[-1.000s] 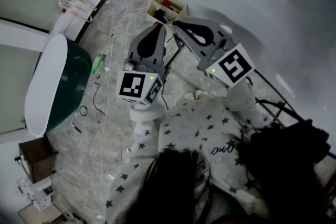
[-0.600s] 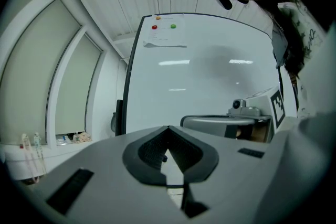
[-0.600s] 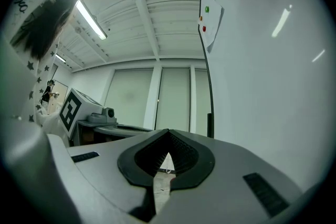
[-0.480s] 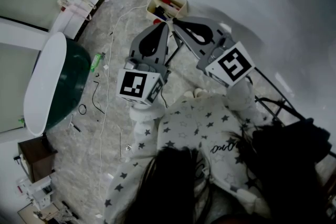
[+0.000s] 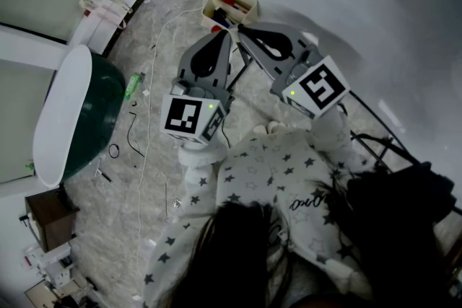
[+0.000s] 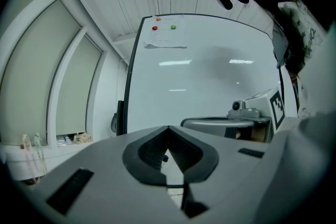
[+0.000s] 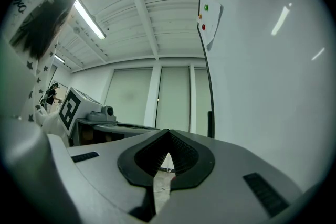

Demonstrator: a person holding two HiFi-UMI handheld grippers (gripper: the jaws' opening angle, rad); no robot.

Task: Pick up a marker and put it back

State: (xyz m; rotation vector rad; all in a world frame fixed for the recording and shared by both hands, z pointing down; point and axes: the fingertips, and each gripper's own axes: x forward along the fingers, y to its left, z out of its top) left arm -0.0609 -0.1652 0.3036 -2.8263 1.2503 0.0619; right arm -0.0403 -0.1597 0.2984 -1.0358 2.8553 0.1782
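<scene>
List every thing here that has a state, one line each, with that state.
left hand-held gripper: shut, nothing between its jaws.
right hand-held gripper: shut, nothing between its jaws.
marker box: open-topped, with markers inside.
markers: lying in the box, none held.
whiteboard: no writing visible.
paper sheet: stuck near the whiteboard's top edge.

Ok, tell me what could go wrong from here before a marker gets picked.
1. The left tool and right tool are both shut, tips close together right by the marker box; opening either there could knock the other.
2. The box is small and its markers lie packed together, so a jaw may nudge the box or catch two.
</scene>
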